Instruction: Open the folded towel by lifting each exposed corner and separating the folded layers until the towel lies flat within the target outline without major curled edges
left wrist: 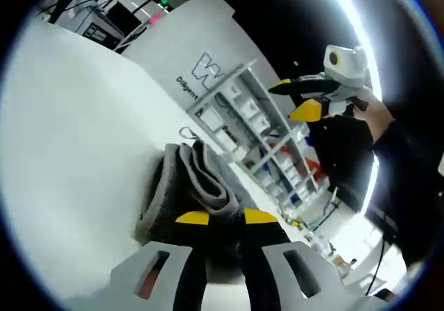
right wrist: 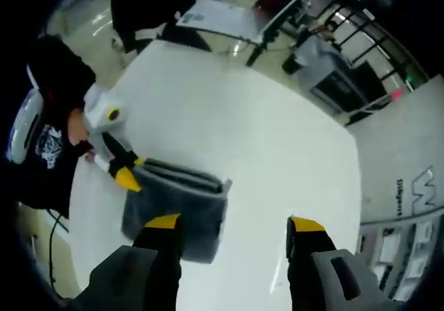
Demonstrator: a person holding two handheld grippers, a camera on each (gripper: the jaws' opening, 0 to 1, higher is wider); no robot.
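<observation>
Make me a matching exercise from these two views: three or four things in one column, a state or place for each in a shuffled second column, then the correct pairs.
Things:
1. left gripper
2. right gripper
3. grey towel
4. white table

States or places:
A. jaws spread wide, holding nothing
B. still folded in layers
C. bare surface under the towel
D. jaws closed on the towel's edge

Pairs: 1-D, 2-A, 3-B, 4-C
</observation>
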